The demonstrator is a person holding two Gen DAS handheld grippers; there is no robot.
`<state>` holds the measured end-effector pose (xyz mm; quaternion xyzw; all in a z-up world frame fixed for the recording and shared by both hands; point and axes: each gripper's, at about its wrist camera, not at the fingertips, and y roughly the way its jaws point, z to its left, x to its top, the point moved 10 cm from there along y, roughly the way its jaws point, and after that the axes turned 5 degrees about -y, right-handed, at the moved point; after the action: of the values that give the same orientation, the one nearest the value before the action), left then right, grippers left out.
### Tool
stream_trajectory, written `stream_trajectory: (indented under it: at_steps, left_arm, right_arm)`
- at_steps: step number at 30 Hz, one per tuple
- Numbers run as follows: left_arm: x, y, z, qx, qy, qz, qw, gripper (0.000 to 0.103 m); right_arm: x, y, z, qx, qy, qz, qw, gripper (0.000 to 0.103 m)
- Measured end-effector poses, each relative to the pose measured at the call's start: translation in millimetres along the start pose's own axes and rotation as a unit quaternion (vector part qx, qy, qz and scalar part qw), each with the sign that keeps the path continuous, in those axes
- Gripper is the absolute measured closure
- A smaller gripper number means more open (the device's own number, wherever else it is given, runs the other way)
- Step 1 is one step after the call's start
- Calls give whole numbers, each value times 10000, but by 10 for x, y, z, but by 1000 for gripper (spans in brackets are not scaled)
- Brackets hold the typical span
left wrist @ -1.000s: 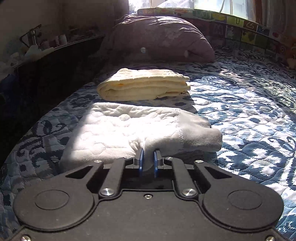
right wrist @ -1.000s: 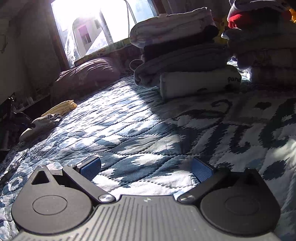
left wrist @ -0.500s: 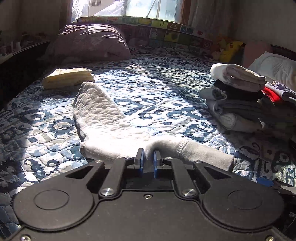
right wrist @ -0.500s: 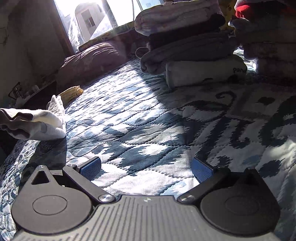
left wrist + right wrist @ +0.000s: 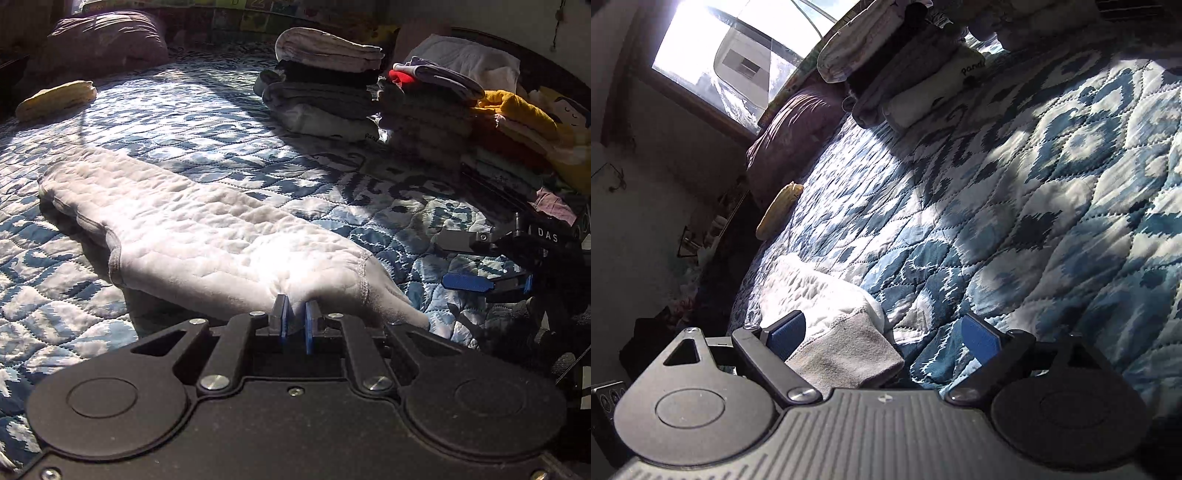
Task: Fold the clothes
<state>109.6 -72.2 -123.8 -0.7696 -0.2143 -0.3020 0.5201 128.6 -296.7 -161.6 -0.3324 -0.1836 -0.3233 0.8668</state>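
**Two tools, one pale garment on the bed**

Left wrist view: the left tool [image 5: 294,320] is clamped on the near edge of a quilted whitish garment [image 5: 192,229], which lies stretched across the blue patterned quilt [image 5: 207,110]. A folded yellow piece [image 5: 55,99] sits near a purple pillow [image 5: 103,40]; stacks of folded clothes [image 5: 332,85] stand farther right.

Right wrist view: the right tool [image 5: 886,338] has its jaws wide apart, low over the quilt, with the garment's grey cuff [image 5: 846,354] lying between its blue pads [image 5: 980,338], touched by neither as far as I can see.
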Motion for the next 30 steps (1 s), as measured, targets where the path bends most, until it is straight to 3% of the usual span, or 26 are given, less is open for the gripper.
stream_trajectory:
  at_steps: [2, 6, 8, 10, 15, 17, 19, 25, 30]
  left_arm:
    - [-106, 13, -264, -245, 17, 61, 9997, 97]
    - [-352, 94, -728, -769, 282, 425, 9957, 94]
    - [-420, 67, -800, -948, 312, 530, 9936, 75]
    - [-377, -3, -703, -920, 214, 421, 9946, 63]
    - [-135, -143, -74, -424, -510, 139, 9977, 58]
    - [-25, -192, 275, -138, -941, 6, 9955, 47]
    - [51, -225, 633, 22, -1526, -141, 9882, 40]
    - [151, -141, 1632, 427, -2976, -379, 9530, 39]
    - [223, 71, 2262, 562, -3811, -528, 9213, 39]
  right_arm:
    - [1, -103, -26, -70, -60, -77, 9999, 26]
    - [24, -222, -80, -271, -179, -131, 9994, 27]
    - [39, -244, -88, -428, -345, -109, 9984, 27]
    - [52, -242, -91, -550, -534, -69, 9970, 27]
    - [-11, -123, -172, -926, -760, 198, 9926, 27]
    - [-71, -73, -256, -1029, -508, 371, 9927, 23]
    - [-147, -58, -335, -1110, -195, 456, 9926, 19]
    - [-329, -109, -323, -968, 524, 562, 9923, 15]
    - [-438, 1, -162, -1158, 98, 640, 9912, 16]
